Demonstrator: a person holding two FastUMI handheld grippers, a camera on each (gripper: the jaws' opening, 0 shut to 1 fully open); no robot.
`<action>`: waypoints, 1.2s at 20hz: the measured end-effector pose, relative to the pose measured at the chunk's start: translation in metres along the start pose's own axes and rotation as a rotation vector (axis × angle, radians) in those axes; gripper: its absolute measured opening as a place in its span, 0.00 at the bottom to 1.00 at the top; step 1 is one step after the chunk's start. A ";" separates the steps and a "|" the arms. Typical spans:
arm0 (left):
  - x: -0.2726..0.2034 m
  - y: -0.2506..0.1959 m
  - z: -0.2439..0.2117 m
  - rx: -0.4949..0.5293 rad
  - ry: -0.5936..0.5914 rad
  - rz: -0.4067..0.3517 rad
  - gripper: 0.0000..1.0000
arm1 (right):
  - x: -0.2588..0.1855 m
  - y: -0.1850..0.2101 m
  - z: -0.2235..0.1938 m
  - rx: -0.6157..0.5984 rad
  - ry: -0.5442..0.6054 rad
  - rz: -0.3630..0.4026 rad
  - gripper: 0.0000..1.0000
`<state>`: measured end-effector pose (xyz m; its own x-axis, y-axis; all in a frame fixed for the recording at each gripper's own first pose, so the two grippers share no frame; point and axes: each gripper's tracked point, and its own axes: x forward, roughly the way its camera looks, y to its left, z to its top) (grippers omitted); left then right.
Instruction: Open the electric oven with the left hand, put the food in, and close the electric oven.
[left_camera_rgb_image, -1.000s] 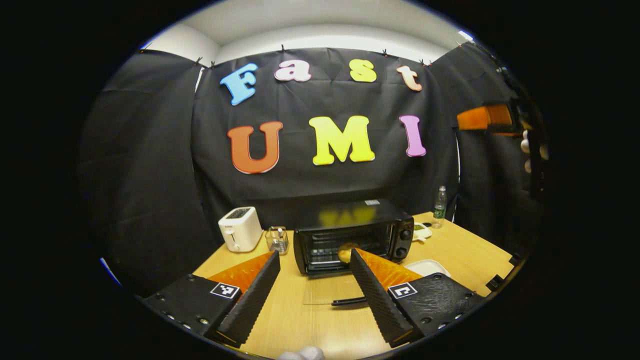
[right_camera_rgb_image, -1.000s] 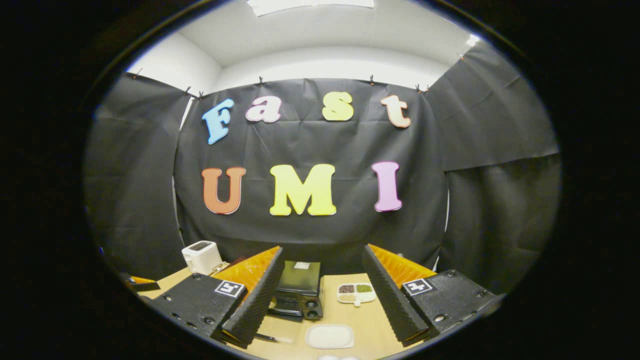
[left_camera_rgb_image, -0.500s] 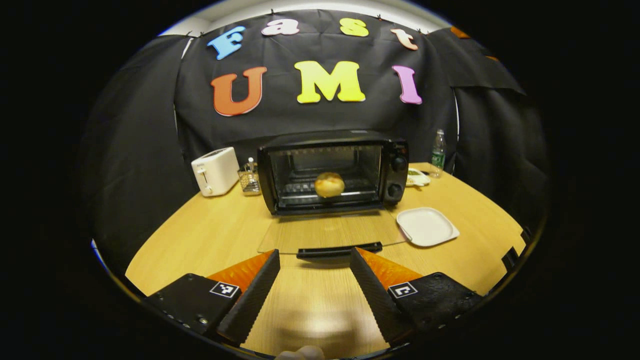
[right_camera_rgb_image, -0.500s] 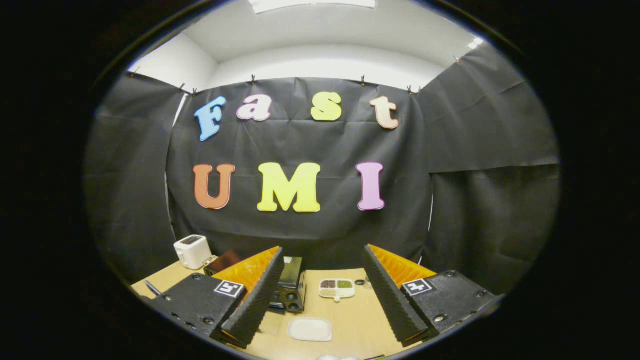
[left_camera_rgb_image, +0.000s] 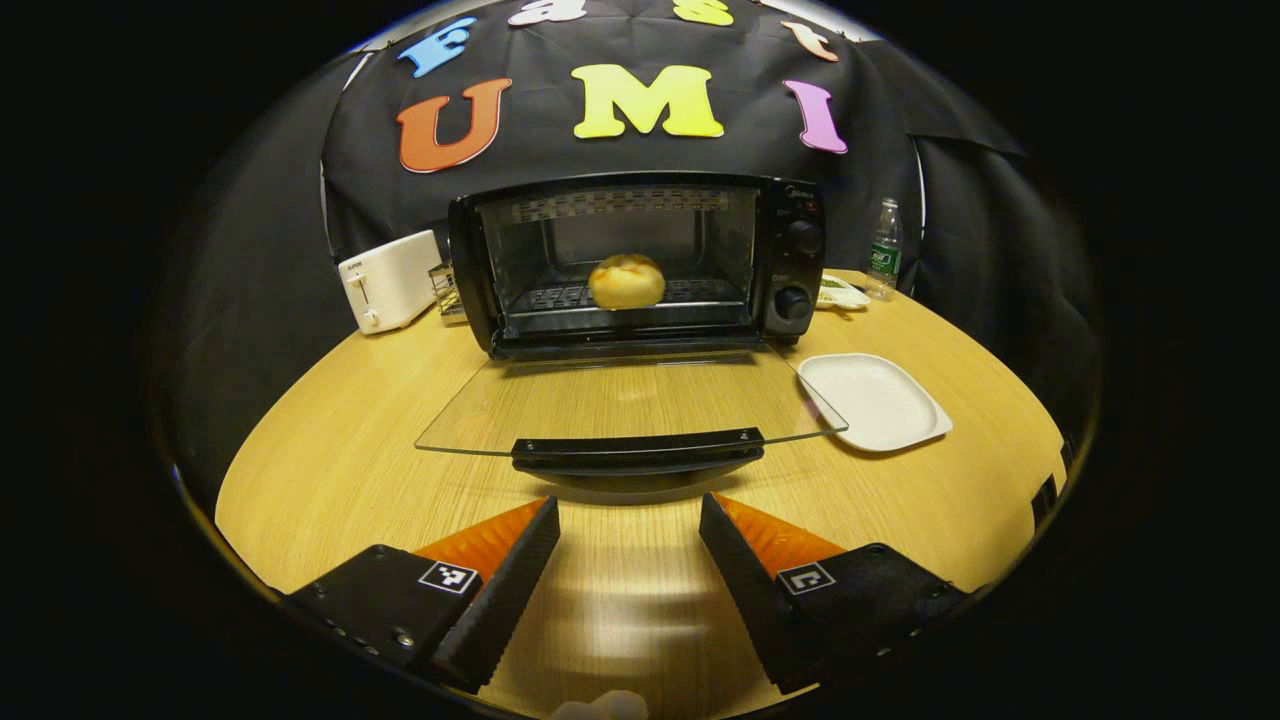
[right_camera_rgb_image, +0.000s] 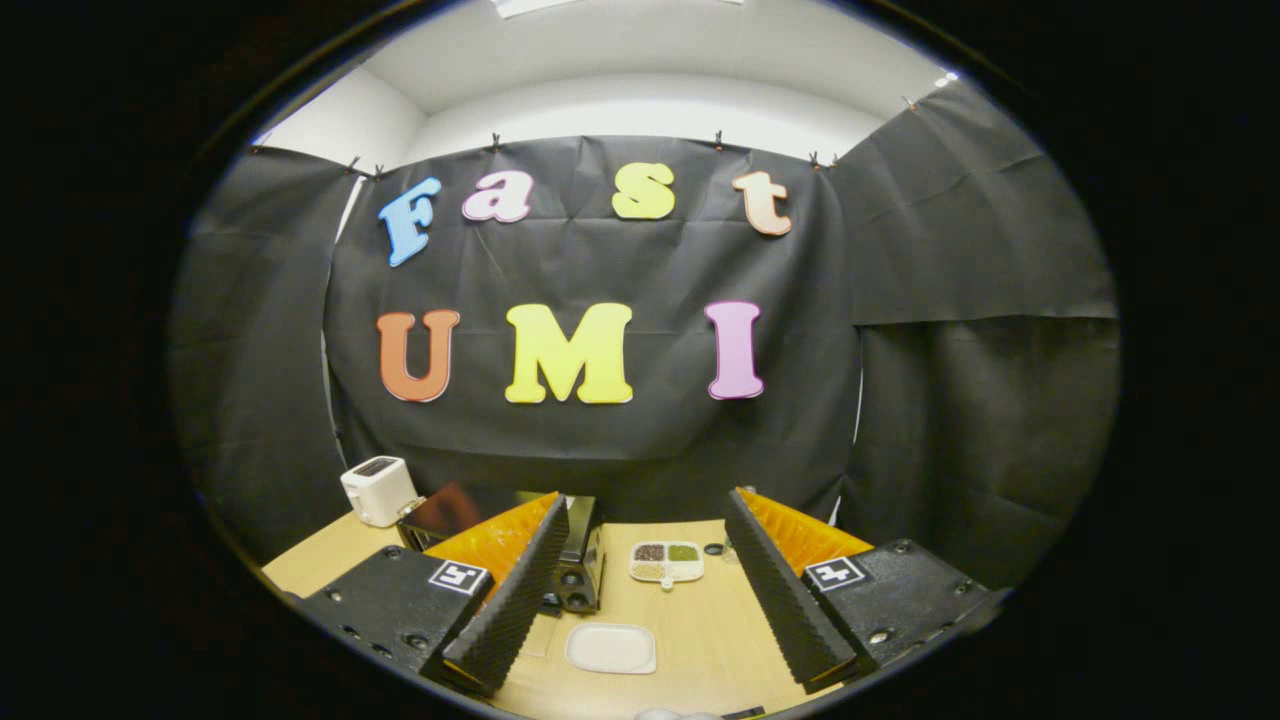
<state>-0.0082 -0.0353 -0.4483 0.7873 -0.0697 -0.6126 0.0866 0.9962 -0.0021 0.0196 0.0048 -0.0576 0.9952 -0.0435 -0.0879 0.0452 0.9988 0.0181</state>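
Left gripper view first: a black electric oven (left_camera_rgb_image: 640, 262) is seen sitting on the round light-wood table (left_camera_rgb_image: 330, 440), its long axis running side to side and its open front turned toward the camera. Its clear glass door (left_camera_rgb_image: 625, 400) is dropped flat, hinged at the bottom, with the black bar handle (left_camera_rgb_image: 638, 447) along the near edge. A round golden bread bun (left_camera_rgb_image: 626, 281) is parked on the wire rack inside, roughly mid-cavity. Two black knobs (left_camera_rgb_image: 797, 268) are stacked on the oven's right-hand panel.

The left gripper (left_camera_rgb_image: 628, 520) is held just short of the handle, fingers spread wide and nothing caught between them, no contact with the door.

A white square plate (left_camera_rgb_image: 873, 401) is laid beside the door's right corner. A white toaster (left_camera_rgb_image: 390, 280) is set to the oven's left, and a clear plastic bottle with a green label (left_camera_rgb_image: 883, 262) is stood at the back right.

Over in the right gripper view, the right gripper (right_camera_rgb_image: 647, 510) is held high above the table, fingers also wide apart and holding nothing. Far below, the oven (right_camera_rgb_image: 575, 575), the plate (right_camera_rgb_image: 611, 648) and a white divided dish (right_camera_rgb_image: 666, 562) with bits of food are picked out.
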 end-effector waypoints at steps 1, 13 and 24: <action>0.004 -0.001 0.000 -0.003 0.005 -0.005 0.93 | 0.002 -0.001 -0.001 0.004 0.002 0.001 0.96; 0.019 0.002 0.008 0.004 0.012 -0.007 0.94 | 0.011 -0.012 -0.009 0.023 0.029 0.002 1.00; 0.001 0.008 0.080 0.011 -0.077 -0.010 0.94 | 0.015 -0.014 -0.014 0.090 0.035 0.014 1.00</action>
<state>0.0422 -0.0314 -0.3859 0.8308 -0.0840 -0.5502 0.1009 0.9949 0.0006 0.0330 -0.0097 -0.0734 0.9922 -0.0270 -0.1221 0.0404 0.9933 0.1085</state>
